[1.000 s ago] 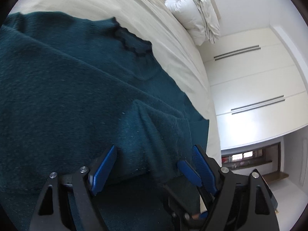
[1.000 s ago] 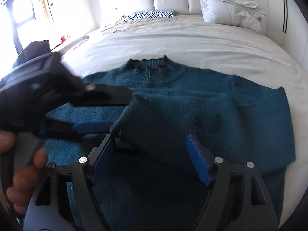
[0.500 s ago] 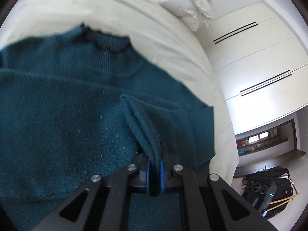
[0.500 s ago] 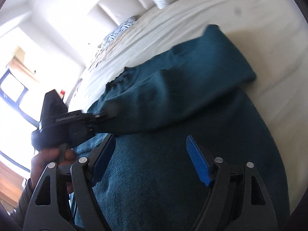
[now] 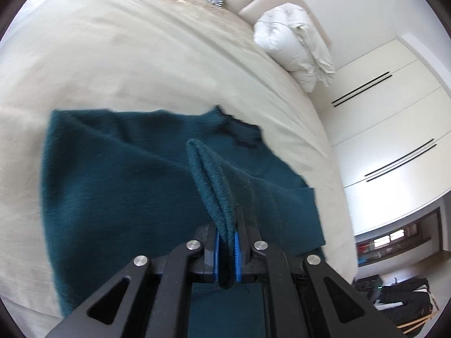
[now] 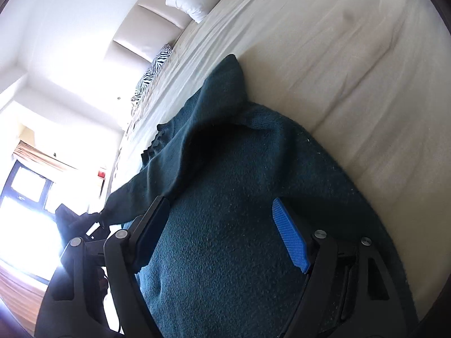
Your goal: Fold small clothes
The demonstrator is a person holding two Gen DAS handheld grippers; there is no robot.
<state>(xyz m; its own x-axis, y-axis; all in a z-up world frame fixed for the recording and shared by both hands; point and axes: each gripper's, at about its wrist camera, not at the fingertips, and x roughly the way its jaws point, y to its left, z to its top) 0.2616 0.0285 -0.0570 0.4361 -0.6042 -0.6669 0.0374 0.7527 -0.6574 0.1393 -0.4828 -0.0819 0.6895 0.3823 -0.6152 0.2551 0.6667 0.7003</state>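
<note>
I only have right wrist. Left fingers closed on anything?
Observer: Yes, the left gripper is shut on a folded ribbed edge of the teal sweater, pinched between its blue pads.
Operator: Is that edge lifted or flat?
Observer: Lifted; it stands up from the fingers as a narrow loop above the rest of the sweater.
Operator: Anything beyond the bed on that side?
Observer: A white wardrobe with dark bar handles, past the bed edge.
Operator: Right gripper open here, nothing pinched.
</note>
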